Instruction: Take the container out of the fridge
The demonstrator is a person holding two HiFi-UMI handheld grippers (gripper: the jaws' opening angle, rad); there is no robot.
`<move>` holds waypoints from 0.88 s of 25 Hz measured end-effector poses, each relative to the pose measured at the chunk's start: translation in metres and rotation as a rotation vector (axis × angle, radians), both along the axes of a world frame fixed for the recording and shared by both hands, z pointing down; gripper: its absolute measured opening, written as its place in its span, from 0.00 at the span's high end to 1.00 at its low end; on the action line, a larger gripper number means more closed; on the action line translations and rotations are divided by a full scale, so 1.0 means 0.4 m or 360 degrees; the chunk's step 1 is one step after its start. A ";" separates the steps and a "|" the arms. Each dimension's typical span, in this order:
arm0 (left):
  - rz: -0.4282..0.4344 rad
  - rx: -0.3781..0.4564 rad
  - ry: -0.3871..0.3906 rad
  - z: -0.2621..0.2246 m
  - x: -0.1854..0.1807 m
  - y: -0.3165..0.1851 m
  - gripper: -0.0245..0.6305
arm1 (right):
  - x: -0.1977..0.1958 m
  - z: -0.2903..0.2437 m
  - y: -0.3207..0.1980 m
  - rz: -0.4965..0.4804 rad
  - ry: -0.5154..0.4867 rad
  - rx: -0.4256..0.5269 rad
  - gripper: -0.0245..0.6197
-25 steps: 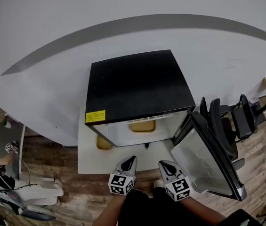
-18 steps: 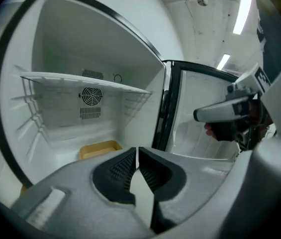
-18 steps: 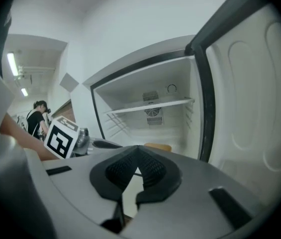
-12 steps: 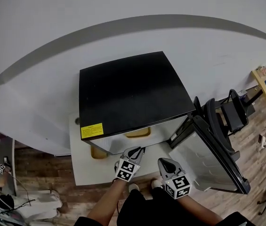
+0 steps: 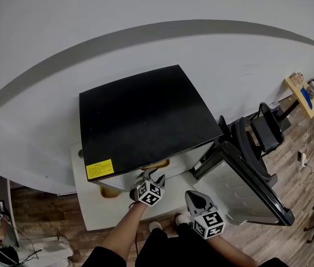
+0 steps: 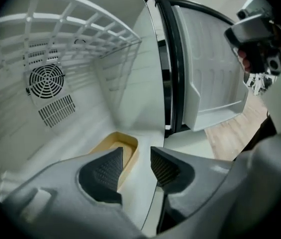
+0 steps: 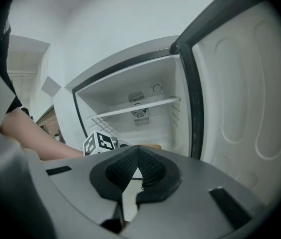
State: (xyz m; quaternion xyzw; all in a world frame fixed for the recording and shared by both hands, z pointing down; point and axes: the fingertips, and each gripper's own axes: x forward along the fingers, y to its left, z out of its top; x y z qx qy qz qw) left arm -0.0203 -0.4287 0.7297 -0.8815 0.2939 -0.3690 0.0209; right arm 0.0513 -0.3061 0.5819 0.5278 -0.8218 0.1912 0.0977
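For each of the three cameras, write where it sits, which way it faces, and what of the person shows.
Head view: on the person's head, looking steeply down on the fridge top; left claw, right claw and forearms show.
Left gripper view: on the left claw, looking into the fridge at the container; its jaws have just opened, gripping nothing.
Right gripper view: on the right claw, facing the open fridge; shut jaws, left forearm.
Shared: both gripper views show the fan grille.
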 end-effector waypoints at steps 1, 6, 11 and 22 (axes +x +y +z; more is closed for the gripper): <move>0.0032 0.0010 -0.0039 0.007 0.004 -0.010 0.70 | 0.007 -0.004 -0.004 0.0026 -0.0021 -0.0003 0.97; 0.0206 0.0033 -0.0237 0.066 0.018 -0.050 0.71 | 0.025 -0.020 -0.007 0.0068 -0.0032 0.0009 0.97; 0.0300 -0.0034 -0.0402 0.133 0.017 -0.076 0.71 | 0.046 -0.019 -0.003 0.0100 0.0000 0.0004 0.97; 0.0410 -0.0211 -0.0597 0.235 0.005 -0.090 0.81 | 0.042 -0.005 -0.003 0.0037 0.0160 0.0013 0.97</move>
